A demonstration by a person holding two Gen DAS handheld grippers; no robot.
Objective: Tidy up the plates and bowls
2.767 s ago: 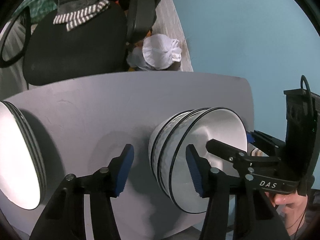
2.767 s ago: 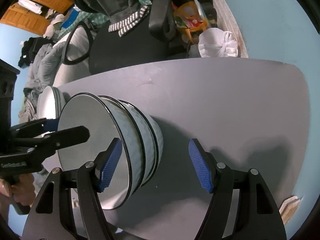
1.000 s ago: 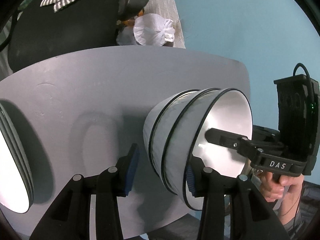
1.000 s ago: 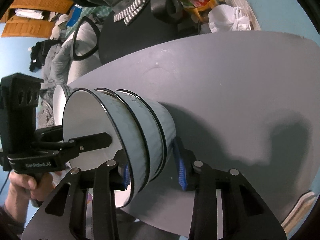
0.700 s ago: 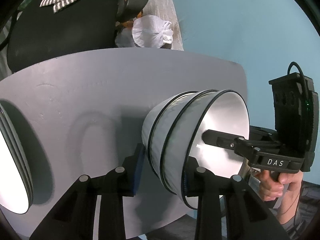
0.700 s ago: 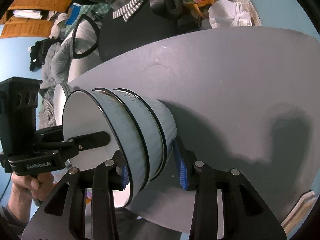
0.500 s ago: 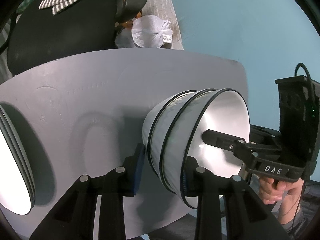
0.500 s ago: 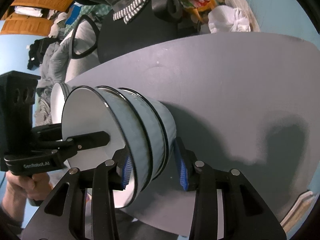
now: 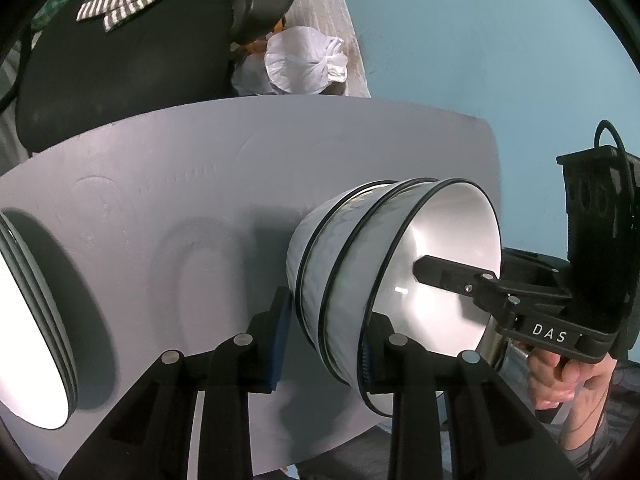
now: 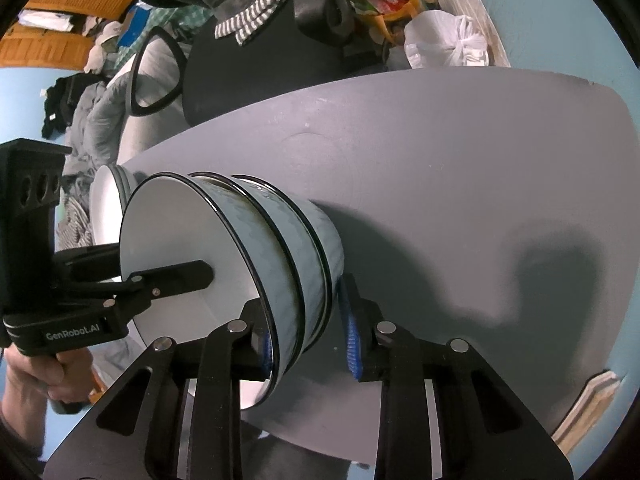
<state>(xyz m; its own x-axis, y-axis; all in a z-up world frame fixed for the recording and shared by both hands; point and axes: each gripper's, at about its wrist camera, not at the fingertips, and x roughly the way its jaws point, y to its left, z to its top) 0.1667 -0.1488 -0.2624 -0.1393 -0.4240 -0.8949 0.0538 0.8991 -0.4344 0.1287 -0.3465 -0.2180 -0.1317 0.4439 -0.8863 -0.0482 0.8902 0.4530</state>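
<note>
A stack of three white bowls with black rims (image 9: 360,264) stands on the grey table (image 9: 200,184); it also shows in the right wrist view (image 10: 280,248). My left gripper (image 9: 324,336) is shut on the stack from one side, one finger inside the top bowl. My right gripper (image 10: 308,336) is shut on the stack from the opposite side, one finger inside the top bowl. A stack of white plates (image 9: 28,332) lies at the table's left edge and shows behind the bowls in the right wrist view (image 10: 106,200).
A black office chair (image 9: 120,52) stands behind the table. A white plastic bag (image 9: 304,60) lies on the floor by the blue wall. The table's far right part (image 10: 500,152) is bare.
Both grippers have closed from open onto the bowl stack. Since then the stack and both grippers have barely moved.
</note>
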